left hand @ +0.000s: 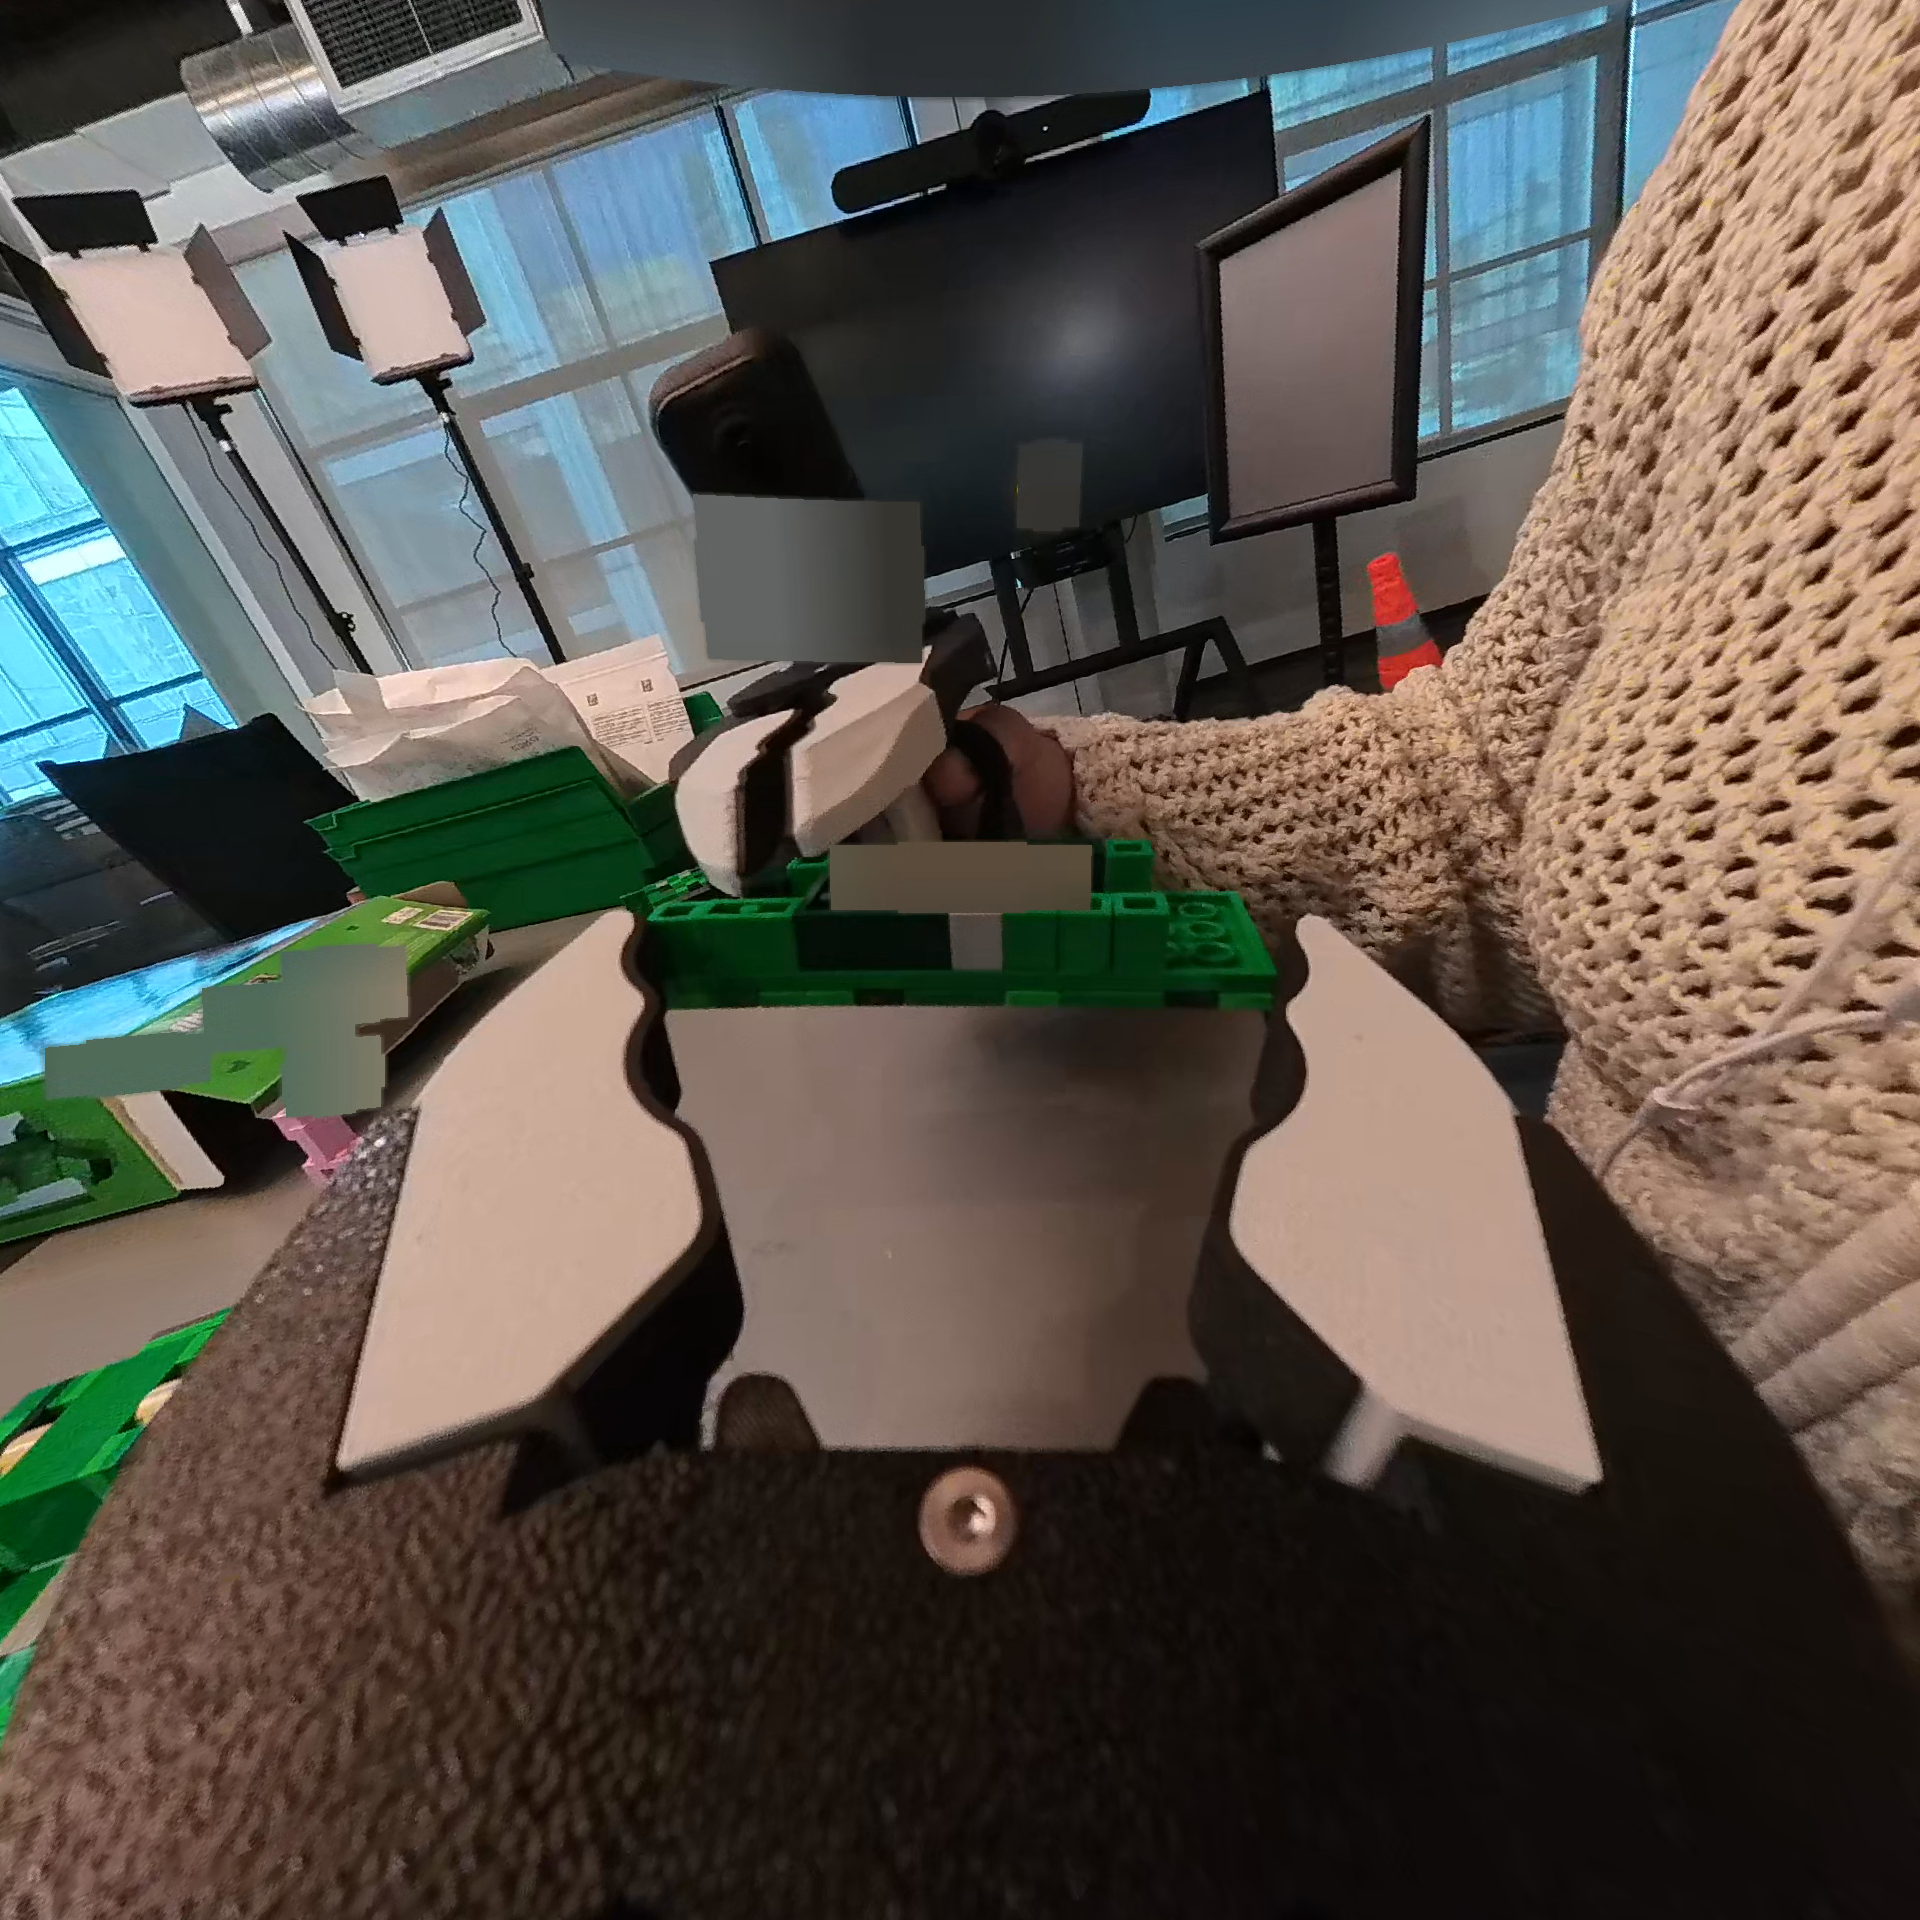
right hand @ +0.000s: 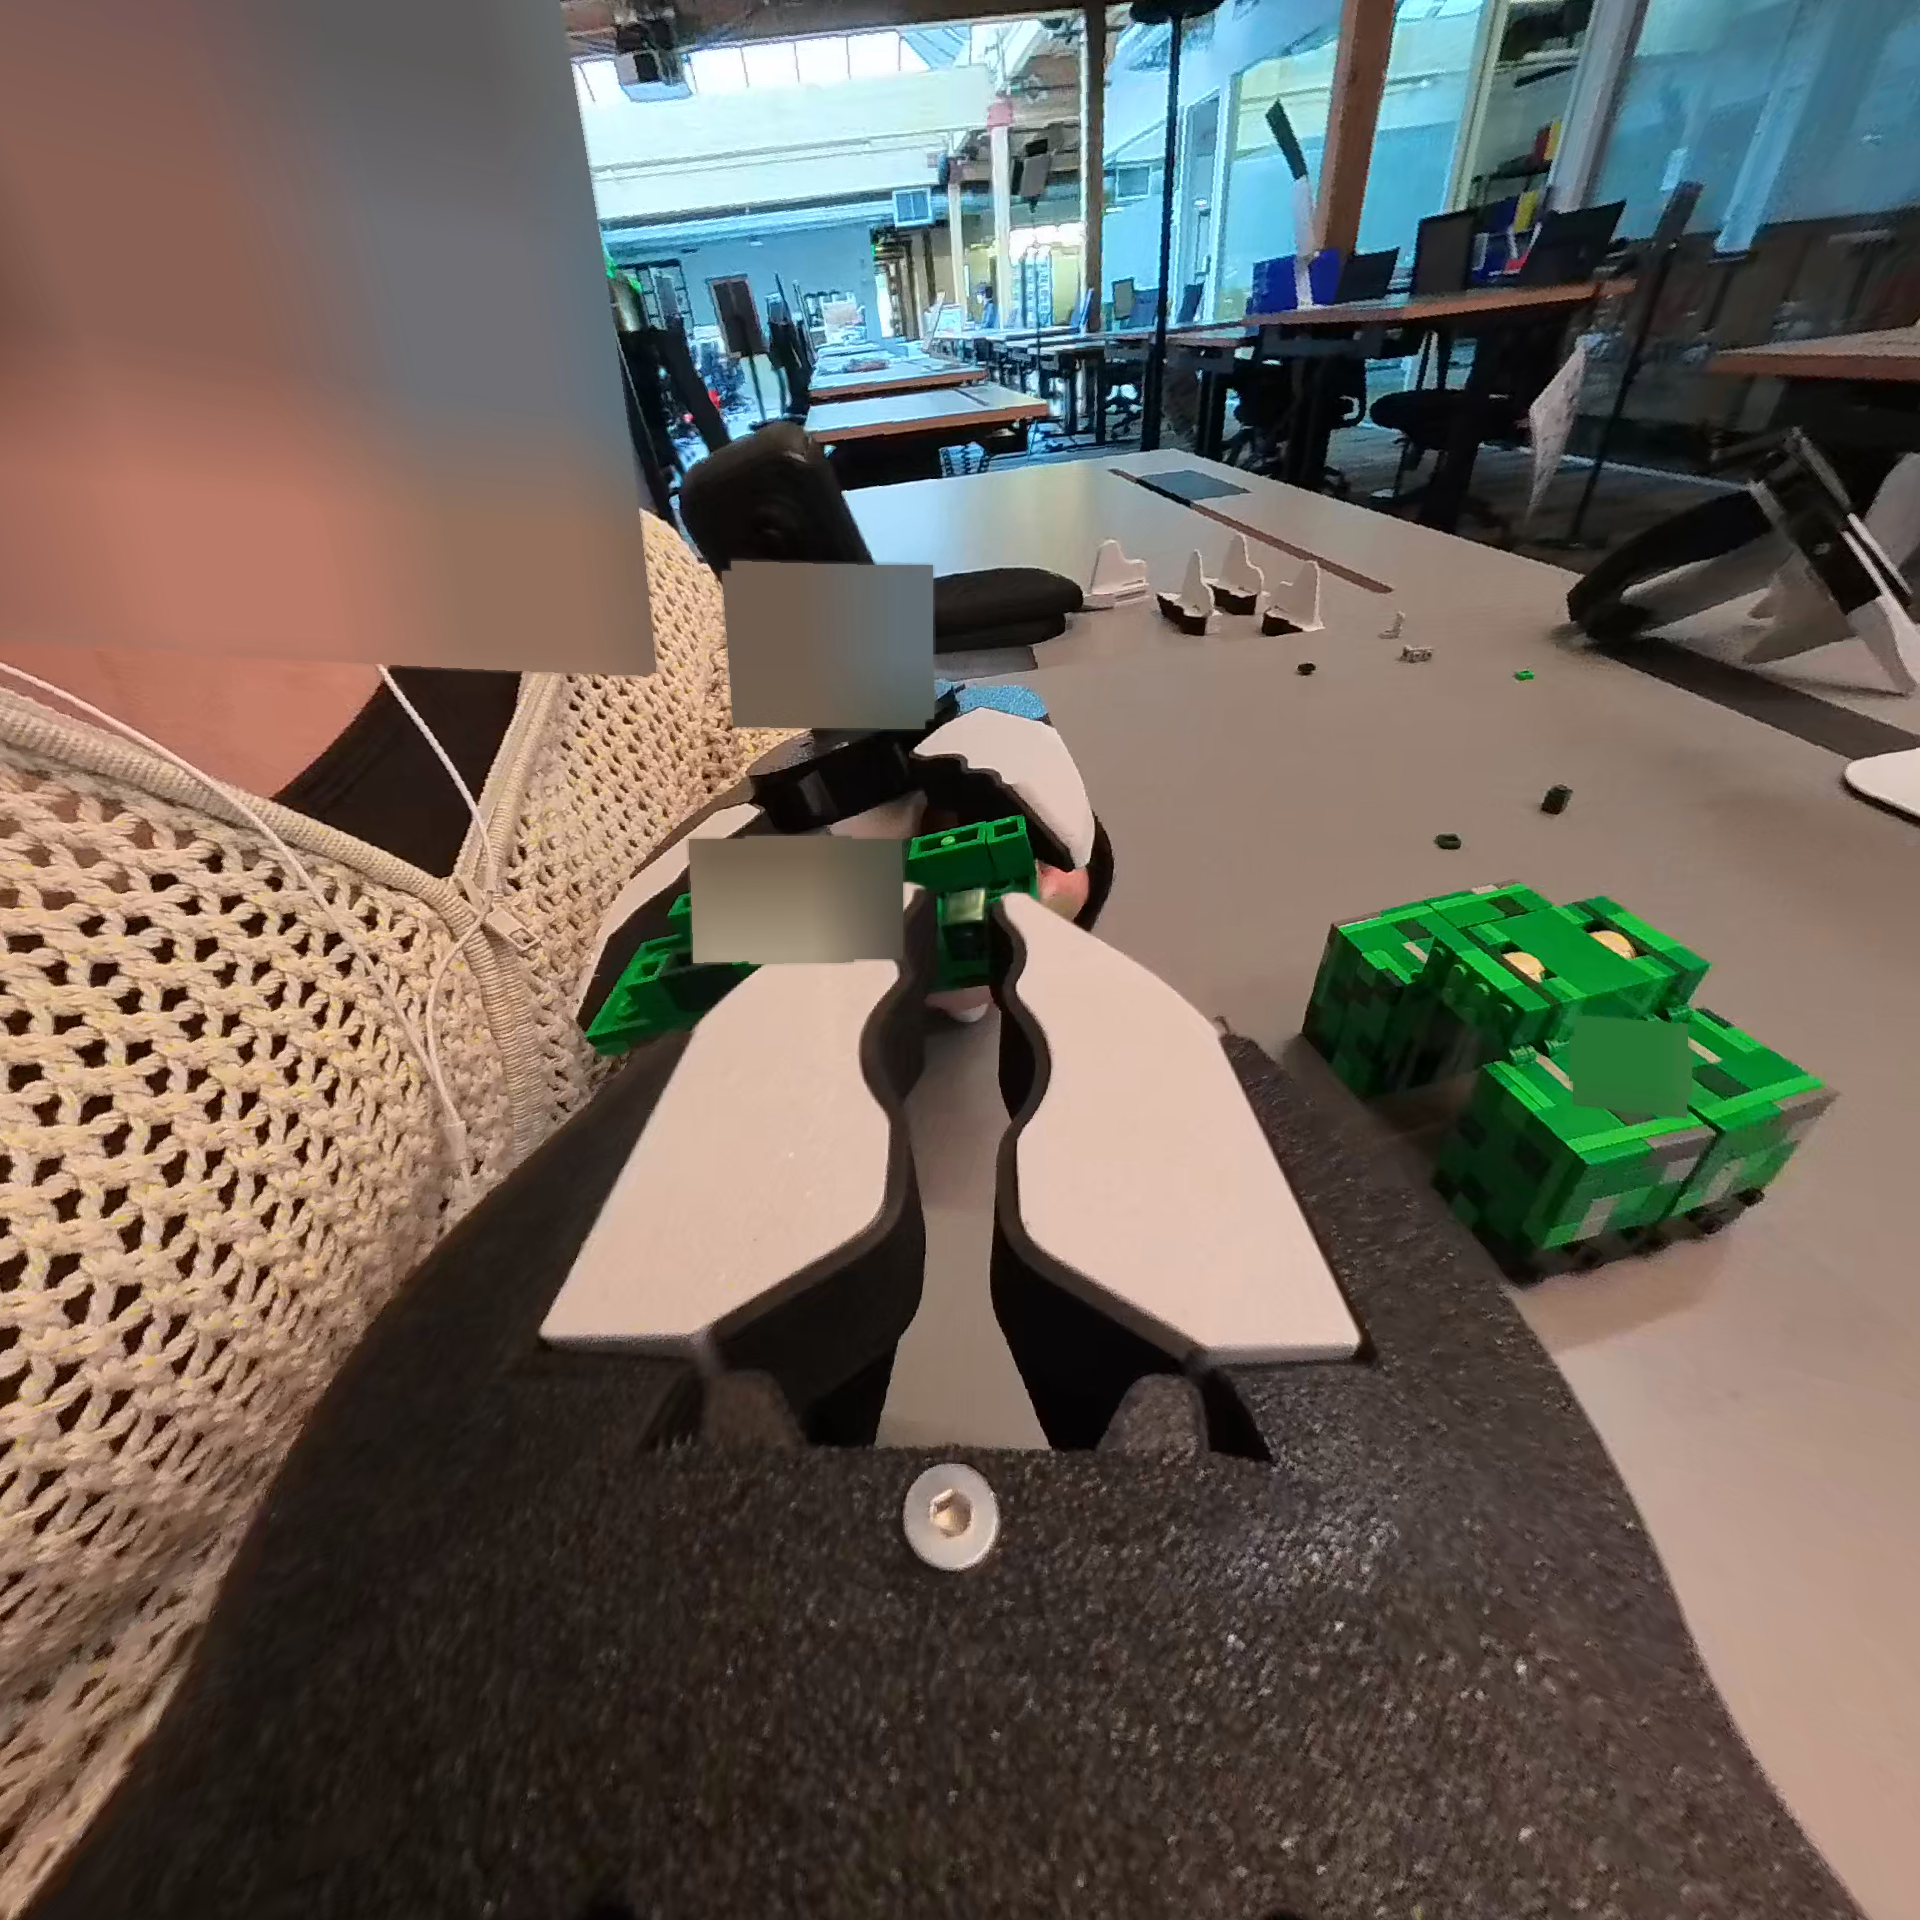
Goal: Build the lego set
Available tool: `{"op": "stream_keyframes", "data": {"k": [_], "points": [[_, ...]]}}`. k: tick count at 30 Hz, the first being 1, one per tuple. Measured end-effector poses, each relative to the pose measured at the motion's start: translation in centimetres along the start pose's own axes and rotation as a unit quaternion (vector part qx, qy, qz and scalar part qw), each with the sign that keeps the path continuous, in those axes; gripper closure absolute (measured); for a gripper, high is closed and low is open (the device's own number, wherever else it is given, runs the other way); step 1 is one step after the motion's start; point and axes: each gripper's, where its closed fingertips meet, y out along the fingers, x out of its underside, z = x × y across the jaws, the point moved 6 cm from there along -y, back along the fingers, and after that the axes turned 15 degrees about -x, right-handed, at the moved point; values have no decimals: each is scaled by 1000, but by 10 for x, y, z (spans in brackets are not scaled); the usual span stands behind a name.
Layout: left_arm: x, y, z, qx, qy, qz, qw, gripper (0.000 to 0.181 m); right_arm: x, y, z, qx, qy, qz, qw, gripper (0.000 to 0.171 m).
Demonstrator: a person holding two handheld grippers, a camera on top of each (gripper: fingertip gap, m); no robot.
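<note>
A: Left wrist view, what do you see?
B: The left gripper point(left hand: 961, 966) has its fingers spread wide and they clamp a flat green lego assembly point(left hand: 961, 951) by its two ends, held up above the table point(left hand: 114, 1278). The right gripper point(left hand: 774, 800) comes from behind, its tips at the far left edge of the assembly. A hand point(left hand: 1013, 769) in a knit sleeve point(left hand: 1299, 790) holds it.
A: And right wrist view?
B: The right gripper's fingers point(right hand: 769, 1122) are nearly together, w/ a narrow gap. The tips are at a small green part of the assembly; if they really pinch it, I cannot tell. A second, bigger green lego block point(right hand: 1548, 1070) stands on the table to the right, well apart. Some tiny loose pieces point(right hand: 1553, 798) lie farther back.
</note>
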Motion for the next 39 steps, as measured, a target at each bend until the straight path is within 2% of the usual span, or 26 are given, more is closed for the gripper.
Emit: {"op": "stream_keyframes", "data": {"k": [1, 5, 10, 14, 17, 23, 28, 34, 39], "points": [[0, 0, 0, 1, 0, 0, 1000, 72, 0, 0, 0, -2, 2, -2, 1000, 162], [0, 0, 0, -1, 1, 0, 1000, 72, 0, -2, 1, -3, 3, -4, 1000, 162], [1, 1, -2, -8, 6, -6, 1000, 72, -7, -31, 14, 73, 16, -17, 997, 154], [7, 3, -1, -25, 51, -28, 998, 72, -8, -22, 10, 57, 84, -81, 992, 150], [9, 3, 3, -18, 77, -32, 996, 72, -7, -12, 6, 56, 60, -125, 989, 150], [10, 4, 2, -21, 74, -38, 996, 72, -13, -8, 2, 16, 54, -123, 991, 155], [11, 4, 6, 0, 84, -42, 996, 72, -19, -2, -10, -18, 11, -175, 984, 153], [2, -2, 10, 72, 6, -12, 997, 72, -19, 7, -20, -84, -18, -257, 963, 135], [-4, -9, 6, 151, -100, 1, 983, 72, -19, 11, -21, -151, -18, -263, 953, 137]]}}
